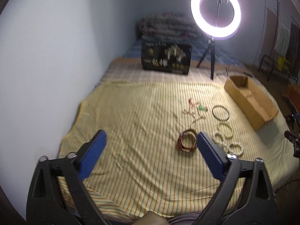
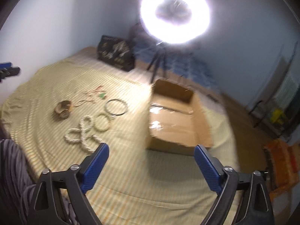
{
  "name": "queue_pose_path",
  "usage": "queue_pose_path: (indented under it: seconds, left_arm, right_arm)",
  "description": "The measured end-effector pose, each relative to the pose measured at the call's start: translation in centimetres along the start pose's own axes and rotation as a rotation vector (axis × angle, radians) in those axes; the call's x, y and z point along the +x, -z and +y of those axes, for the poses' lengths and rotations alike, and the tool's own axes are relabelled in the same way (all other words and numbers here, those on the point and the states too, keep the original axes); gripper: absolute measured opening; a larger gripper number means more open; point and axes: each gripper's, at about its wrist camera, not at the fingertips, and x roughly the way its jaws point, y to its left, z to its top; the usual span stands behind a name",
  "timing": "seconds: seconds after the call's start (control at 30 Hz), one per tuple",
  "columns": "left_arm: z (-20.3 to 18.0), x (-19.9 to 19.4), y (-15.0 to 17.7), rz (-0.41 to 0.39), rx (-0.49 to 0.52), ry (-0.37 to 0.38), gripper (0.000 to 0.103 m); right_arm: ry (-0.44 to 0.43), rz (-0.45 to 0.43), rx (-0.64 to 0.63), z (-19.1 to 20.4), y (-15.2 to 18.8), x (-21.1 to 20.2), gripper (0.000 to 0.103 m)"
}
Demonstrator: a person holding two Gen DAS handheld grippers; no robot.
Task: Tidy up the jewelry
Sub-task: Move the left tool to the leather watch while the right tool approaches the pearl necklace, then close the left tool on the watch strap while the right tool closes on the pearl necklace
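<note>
Jewelry lies on a yellow striped sheet [image 1: 131, 131]. A brown bangle stack [image 1: 186, 140] sits just beyond my left gripper's right finger. Beaded white bangles [image 1: 227, 138] and a dark thin ring [image 1: 220, 112] lie to its right, thin chains and a green piece [image 1: 195, 110] behind. My left gripper [image 1: 151, 142] is open and empty. In the right wrist view my right gripper [image 2: 151, 156] is open and empty above the sheet, with the white bangles [image 2: 84, 131], dark ring [image 2: 115, 107], brown stack [image 2: 63, 109] to its left and an open cardboard box [image 2: 174, 116] just ahead.
A black jewelry display board [image 1: 166, 58] stands at the back near folded blankets [image 1: 165, 26]. A lit ring light on a tripod [image 1: 215, 9] stands behind the cardboard box [image 1: 249, 101]. A wall runs along the left. Furniture stands at the far right.
</note>
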Motion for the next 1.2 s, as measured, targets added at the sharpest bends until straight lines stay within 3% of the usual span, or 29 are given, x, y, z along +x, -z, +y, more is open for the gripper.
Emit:
queue_pose_path:
  seconds: [0.17,0.23,0.43,0.53,0.6,0.83,1.2]
  left_arm:
    - [-0.3,4.1,0.2,0.113,-0.003,0.048,0.061]
    - [-0.7,5.6,0.3,0.158,0.003,0.07,0.056]
    - [-1.3,9.1,0.5,0.258,-0.014,0.14,0.055]
    - [-1.7,11.0,0.7,0.306,-0.019,0.16,0.045]
    - [-1.9,12.0,0.9,0.329,-0.034,0.181,0.045]
    - [-1.9,14.6,1.3,0.38,-0.099,0.221,0.04]
    - [-2.7,17.5,1.9,0.438,-0.123,0.251,0.034]
  right_arm:
    - [-0.135,0.099,-0.021,0.8,-0.5,3.9,0.075]
    - [-0.192,0.145,-0.058,1.6,-0.6,5.4,0.069]
    - [-0.323,0.25,-0.127,3.6,-0.8,9.5,0.048]
    - [-0.362,0.296,-0.147,4.6,-0.8,11.7,0.044]
    - [-0.373,0.322,-0.167,5.4,-0.7,12.8,0.038]
    - [-0.422,0.363,-0.202,7.1,-0.7,15.0,0.033]
    - [-0.429,0.374,-0.238,8.2,-1.1,16.4,0.029]
